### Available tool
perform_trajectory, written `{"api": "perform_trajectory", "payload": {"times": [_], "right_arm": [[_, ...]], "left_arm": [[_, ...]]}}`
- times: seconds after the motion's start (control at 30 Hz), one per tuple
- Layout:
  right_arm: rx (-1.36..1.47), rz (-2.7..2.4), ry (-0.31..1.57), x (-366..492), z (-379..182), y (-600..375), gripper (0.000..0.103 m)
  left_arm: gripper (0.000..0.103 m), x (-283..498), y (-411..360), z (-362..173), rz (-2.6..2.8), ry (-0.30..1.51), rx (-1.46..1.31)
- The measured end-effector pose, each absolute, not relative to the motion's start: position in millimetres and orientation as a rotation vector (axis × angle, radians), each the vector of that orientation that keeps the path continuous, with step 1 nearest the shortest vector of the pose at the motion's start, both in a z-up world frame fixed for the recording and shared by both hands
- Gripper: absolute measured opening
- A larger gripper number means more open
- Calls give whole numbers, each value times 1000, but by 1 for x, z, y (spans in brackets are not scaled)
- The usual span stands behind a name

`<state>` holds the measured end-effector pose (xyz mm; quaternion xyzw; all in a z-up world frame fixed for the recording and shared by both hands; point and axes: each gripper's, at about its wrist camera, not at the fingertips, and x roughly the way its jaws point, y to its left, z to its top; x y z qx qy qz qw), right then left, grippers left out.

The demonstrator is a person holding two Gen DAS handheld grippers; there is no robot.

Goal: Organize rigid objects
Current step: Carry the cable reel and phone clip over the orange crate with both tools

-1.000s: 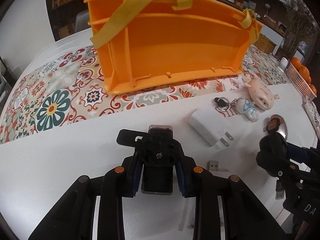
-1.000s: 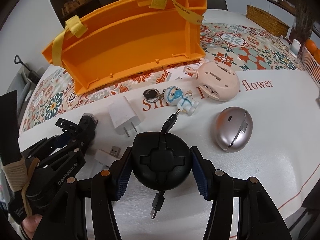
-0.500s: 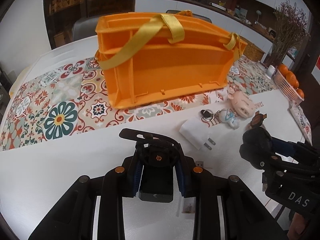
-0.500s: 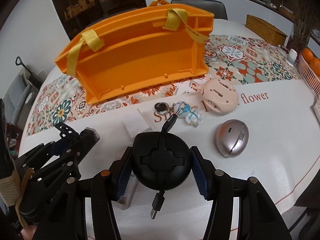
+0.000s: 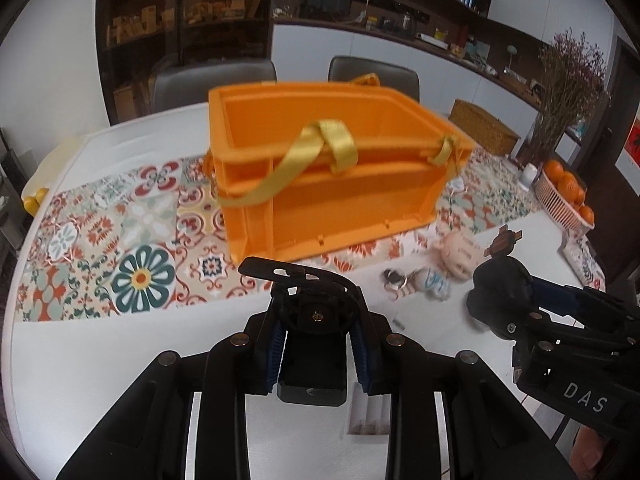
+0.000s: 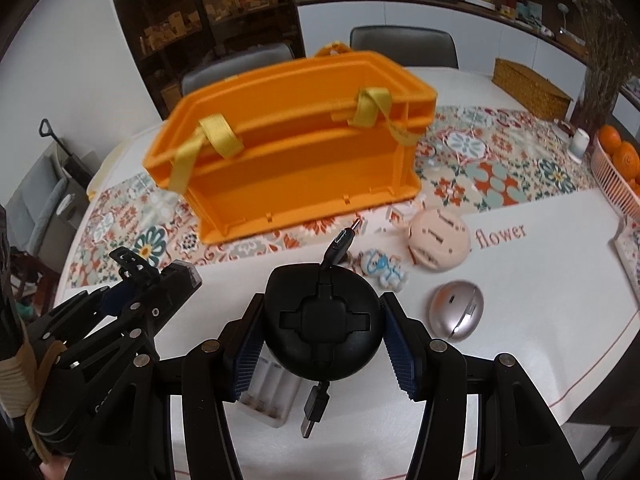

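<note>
From the left wrist, your left gripper (image 5: 316, 354) is clamped on a black clip (image 5: 313, 344), held above the white table (image 5: 100, 360); the orange crate (image 5: 320, 176) stands ahead on the patterned runner. From the right wrist, your right gripper (image 6: 323, 344) grips a round black cable reel (image 6: 323, 326) (plugs dangling). Both loads look mid-carry, I judge; next, lift each over the crate's near wall and let go inside

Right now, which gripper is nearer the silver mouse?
Right. The right gripper, holding the black cable reel, is just left of the silver mouse; the left gripper is farther left.
</note>
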<state>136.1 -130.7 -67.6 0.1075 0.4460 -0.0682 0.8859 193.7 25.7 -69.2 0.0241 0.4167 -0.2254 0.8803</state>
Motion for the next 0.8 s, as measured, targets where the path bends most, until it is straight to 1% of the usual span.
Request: {"api": "perform_trajectory", "payload": {"times": [0.23, 0.8], "right_arm": [[199, -78, 882, 146, -41, -139, 56], [148, 67, 799, 183, -1, -164, 56]], "left_arm": [[30, 195, 17, -42, -422, 807, 44], [30, 213, -7, 11, -309, 669, 4]]}}
